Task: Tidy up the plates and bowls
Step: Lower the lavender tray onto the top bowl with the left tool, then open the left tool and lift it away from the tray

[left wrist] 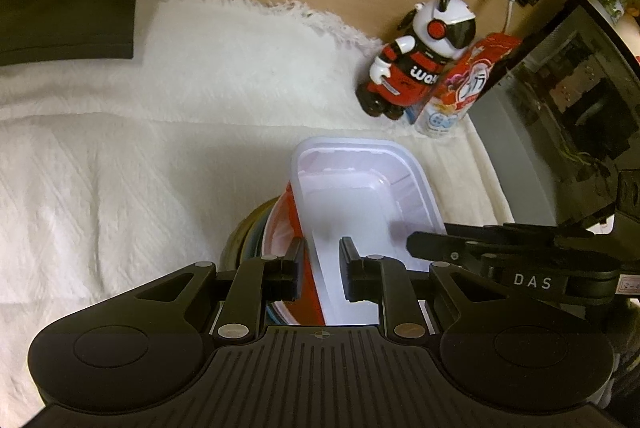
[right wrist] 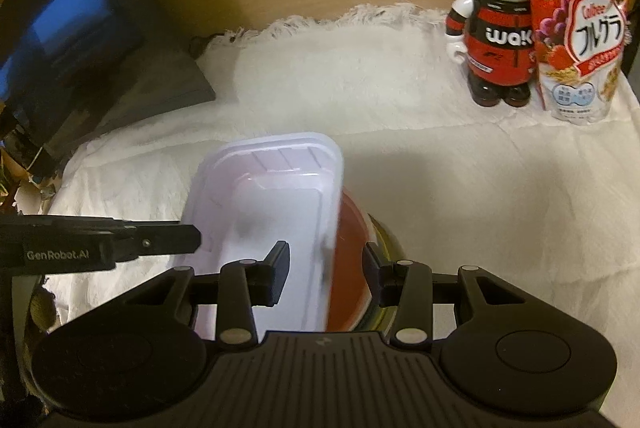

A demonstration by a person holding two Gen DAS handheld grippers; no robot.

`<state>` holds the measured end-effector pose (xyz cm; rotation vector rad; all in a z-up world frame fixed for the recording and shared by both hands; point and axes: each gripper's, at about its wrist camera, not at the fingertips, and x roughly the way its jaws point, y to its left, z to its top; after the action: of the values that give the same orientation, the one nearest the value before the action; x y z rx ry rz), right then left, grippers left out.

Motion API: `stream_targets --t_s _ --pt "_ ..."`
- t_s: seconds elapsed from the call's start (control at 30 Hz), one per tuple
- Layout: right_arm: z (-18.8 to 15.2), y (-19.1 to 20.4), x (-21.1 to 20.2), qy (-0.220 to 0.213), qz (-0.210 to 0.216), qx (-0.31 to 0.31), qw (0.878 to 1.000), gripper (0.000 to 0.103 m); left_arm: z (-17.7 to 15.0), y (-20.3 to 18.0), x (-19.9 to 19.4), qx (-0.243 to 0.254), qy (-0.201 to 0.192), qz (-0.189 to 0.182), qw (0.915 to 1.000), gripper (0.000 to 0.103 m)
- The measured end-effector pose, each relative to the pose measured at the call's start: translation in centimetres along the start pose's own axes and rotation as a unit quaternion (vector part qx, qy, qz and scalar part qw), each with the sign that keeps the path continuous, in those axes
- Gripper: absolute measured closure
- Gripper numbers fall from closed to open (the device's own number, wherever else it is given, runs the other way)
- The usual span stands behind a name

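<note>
A: Where is the white tray (left wrist: pixel 360 195) found at this moment?

B: It is seen near the centre of both wrist views, tilted and laid on a stack of dishes (left wrist: pixel 256 228) on the desk. A red bowl (right wrist: pixel 352 268) is seen directly under it, and darker rims are seen below that one. The desk is covered with a white cloth (left wrist: pixel 120 167).

A: How is the left claw (left wrist: pixel 322 260) set?

B: It is nearly pressed together, and the left wall of the tray is pinched between its pads. The red rim seems to be caught there too, but this cannot be told for sure.

A: And the right claw (right wrist: pixel 326 268)?

B: It is narrowed over the right wall of the tray. The inner pad seems to be pressed on the wall, but the outer pad is seen apart from it, beside the red bowl, so a firm pinch cannot be confirmed.

A: What could go wrong from here?

B: The tray looks thin and flexible. If it is lifted unevenly, it could be bent or slipped out of one claw. If the red bowl is caught too, the stack could be dragged and tipped. At two o'clock, a toy figure (right wrist: pixel 492 19) and a cereal bag (right wrist: pixel 584 27) are standing; they are well apart, so only a wide swing would reach them.
</note>
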<state>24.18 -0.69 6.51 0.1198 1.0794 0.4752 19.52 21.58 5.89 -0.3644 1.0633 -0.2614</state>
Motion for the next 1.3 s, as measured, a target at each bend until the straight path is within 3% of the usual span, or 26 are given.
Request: stream_targets --t_s 0.43,0.6,0.87,1.13,1.2,1.3 --pt "0.7 0.5 1.3 -0.018 0.015 -0.036 0.999 0.062 -0.5 0.2 0.8 -0.03 -0.032 0.024 0.9988 0.083" --pt "0.2 0.0 -0.1 -0.054 -0.007 -0.033 0.998 0.062 -1.1 1.3 -1.1 -0.057 -0.077 0.025 0.9951 0.083" --pt "-2.8 -1.3 -4.8 -0.112 -0.012 -0.025 0.993 0.062 -4.0 0.4 -5.5 -0.091 -0.168 0.02 0.9814 0.083" --pt "-8.6 -2.2 -8.5 -0.133 -0.01 -0.017 0.991 0.061 -10.8 -2.8 -9.5 -0.066 -0.239 0.015 0.9688 0.083" --pt "-10.5 -2.3 -9.2 -0.136 -0.008 -0.017 0.991 0.057 -13.2 -3.8 -9.8 -0.052 -0.249 0.029 0.9667 0.083" --pt "-13.9 -2.0 -9.9 -0.141 -0.011 -0.028 0.99 0.051 -17.2 -6.2 -9.3 -0.002 -0.269 0.081 0.9597 0.083"
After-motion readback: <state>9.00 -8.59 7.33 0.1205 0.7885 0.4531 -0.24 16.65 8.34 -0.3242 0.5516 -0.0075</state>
